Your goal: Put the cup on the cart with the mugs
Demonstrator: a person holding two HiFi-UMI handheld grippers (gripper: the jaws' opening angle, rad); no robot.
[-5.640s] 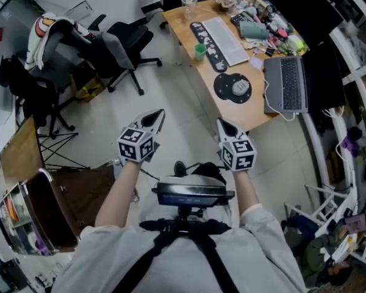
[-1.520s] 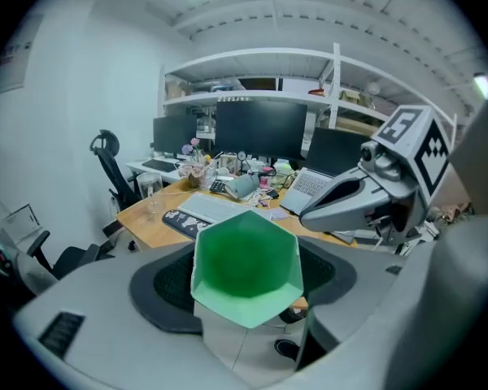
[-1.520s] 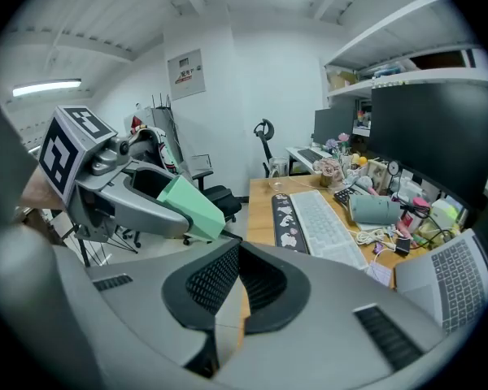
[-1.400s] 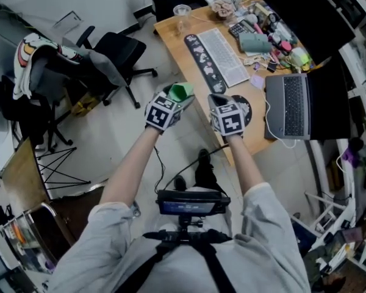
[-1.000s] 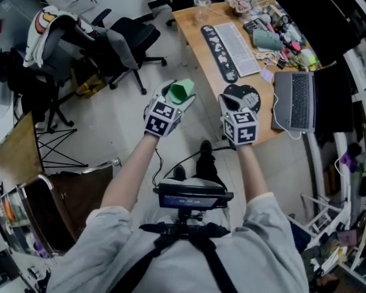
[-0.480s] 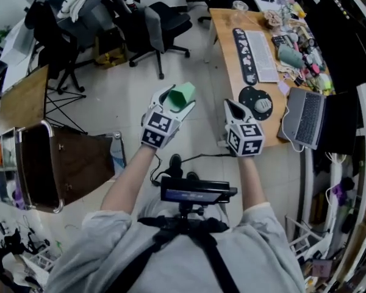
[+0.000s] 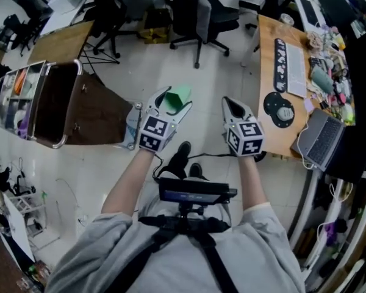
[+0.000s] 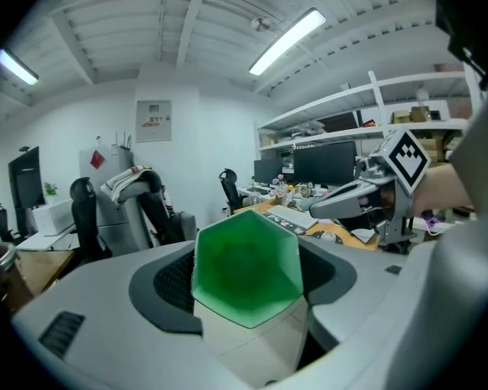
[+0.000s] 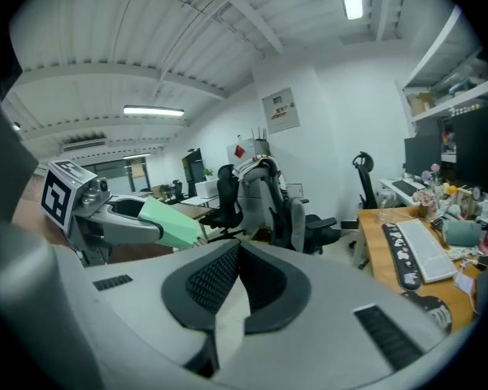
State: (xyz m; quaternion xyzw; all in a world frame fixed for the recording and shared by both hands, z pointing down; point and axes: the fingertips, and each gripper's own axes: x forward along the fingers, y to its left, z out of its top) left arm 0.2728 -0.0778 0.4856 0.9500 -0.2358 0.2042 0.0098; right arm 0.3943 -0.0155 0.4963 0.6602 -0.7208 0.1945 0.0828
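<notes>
Green cup (image 7: 179, 95) is sitting clamped in your left claw (image 7: 166, 104); the cart (image 7: 100, 118) is lying to its left, and your right claw (image 7: 233, 107) is hanging closed, empty.

Your bench (image 7: 265, 47) holds a keyboard (image 7: 294, 69) and laptop (image 7: 322, 140); the cart (image 7: 97, 115) stands on the floor (image 7: 219, 72).

The cup (image 8: 246, 270) is seen green inside and pale cream outside. The left gripper (image 7: 172, 99) and right gripper (image 7: 229, 104) are finished in light grey, with black dimpled pads (image 9: 207, 279) and black-and-white square markers on the cubes (image 7: 155, 133). The cart (image 7: 100, 118) is dark brown, framed in silver. The desk (image 7: 265, 57) is coloured tan, the chair (image 7: 210, 14) black.
</notes>
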